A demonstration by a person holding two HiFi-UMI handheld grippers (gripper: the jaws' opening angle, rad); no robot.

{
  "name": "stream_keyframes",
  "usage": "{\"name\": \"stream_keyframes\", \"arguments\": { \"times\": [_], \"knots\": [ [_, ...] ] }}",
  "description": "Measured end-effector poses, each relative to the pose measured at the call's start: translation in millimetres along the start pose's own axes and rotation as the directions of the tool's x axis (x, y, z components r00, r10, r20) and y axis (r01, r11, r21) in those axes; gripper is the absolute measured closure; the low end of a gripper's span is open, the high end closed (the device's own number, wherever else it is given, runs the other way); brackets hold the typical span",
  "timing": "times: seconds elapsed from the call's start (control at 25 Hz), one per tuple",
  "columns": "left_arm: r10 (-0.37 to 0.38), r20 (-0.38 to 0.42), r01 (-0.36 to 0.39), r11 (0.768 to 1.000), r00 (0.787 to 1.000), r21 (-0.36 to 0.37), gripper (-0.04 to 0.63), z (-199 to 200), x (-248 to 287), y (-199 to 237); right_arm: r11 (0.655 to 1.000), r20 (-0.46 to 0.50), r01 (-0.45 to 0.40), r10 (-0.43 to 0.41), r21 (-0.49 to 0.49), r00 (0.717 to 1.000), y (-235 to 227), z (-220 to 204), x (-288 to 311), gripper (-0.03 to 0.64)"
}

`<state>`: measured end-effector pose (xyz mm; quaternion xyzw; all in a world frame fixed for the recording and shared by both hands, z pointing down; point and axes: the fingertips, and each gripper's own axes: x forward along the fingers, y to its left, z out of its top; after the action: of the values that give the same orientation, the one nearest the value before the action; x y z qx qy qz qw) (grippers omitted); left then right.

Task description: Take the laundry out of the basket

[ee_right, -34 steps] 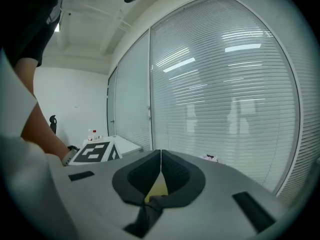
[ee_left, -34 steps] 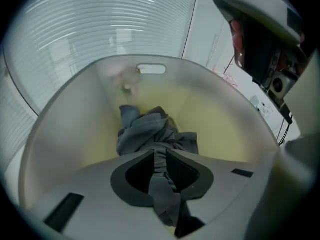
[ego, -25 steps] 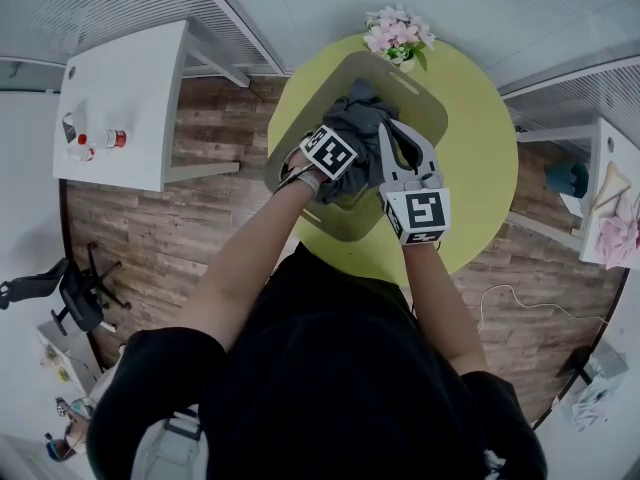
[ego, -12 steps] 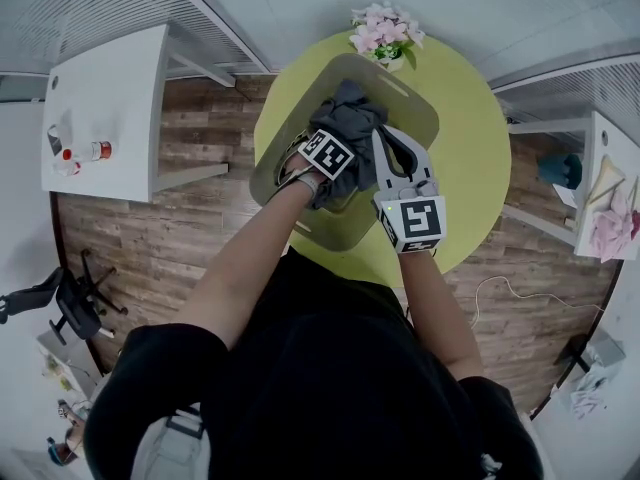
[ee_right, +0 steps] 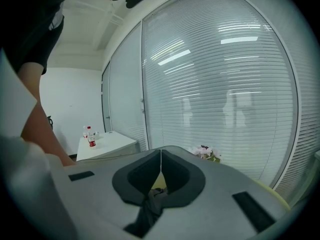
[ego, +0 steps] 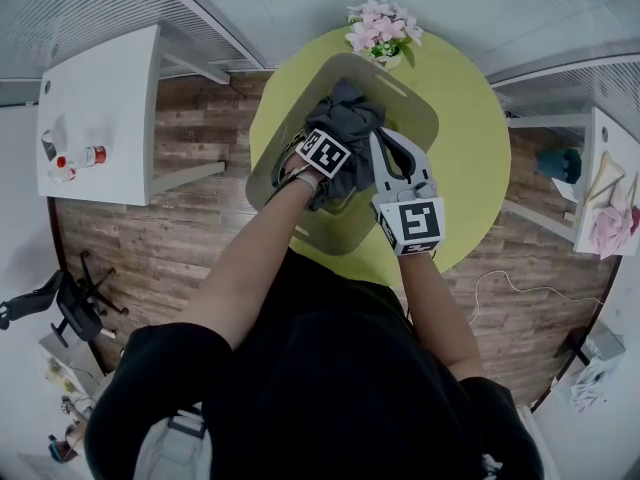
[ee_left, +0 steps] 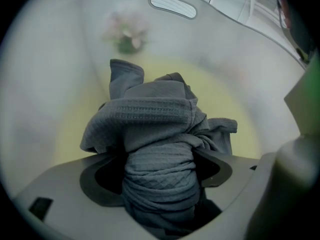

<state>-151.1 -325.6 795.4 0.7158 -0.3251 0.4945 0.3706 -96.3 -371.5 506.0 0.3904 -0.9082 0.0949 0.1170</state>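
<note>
A dark grey cloth lies bunched in the olive-grey laundry basket on the round yellow-green table. My left gripper points steeply down into the basket. Its jaws have just been opening and now stand wide around a twisted roll of the cloth, with gaps on both sides. The left gripper does not press on it. My right gripper hangs beside it over the basket, nearly level. The right gripper has its tips together, and a strand of the grey cloth is caught in the hollow behind them.
A pot of pink flowers stands on the table just beyond the basket's far rim. The basket wall with its handle slot rises past the cloth. A white side table with small bottles stands at the left, and wooden floor surrounds it.
My left gripper has sunk a little deeper into the basket onto the cloth. The right gripper has stayed in place beside it.
</note>
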Motion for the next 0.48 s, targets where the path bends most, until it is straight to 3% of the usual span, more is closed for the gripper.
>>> {"name": "stream_keyframes", "arguments": {
  "times": [0.48],
  "knots": [
    [-0.026,0.029,0.025,1.000,0.999,0.015,0.235,1.5,-1.3,2.2,1.000,-0.016,0.020,-0.020,0.002,1.000,-3.5,-2.9,-4.0,0.594]
  ]
}}
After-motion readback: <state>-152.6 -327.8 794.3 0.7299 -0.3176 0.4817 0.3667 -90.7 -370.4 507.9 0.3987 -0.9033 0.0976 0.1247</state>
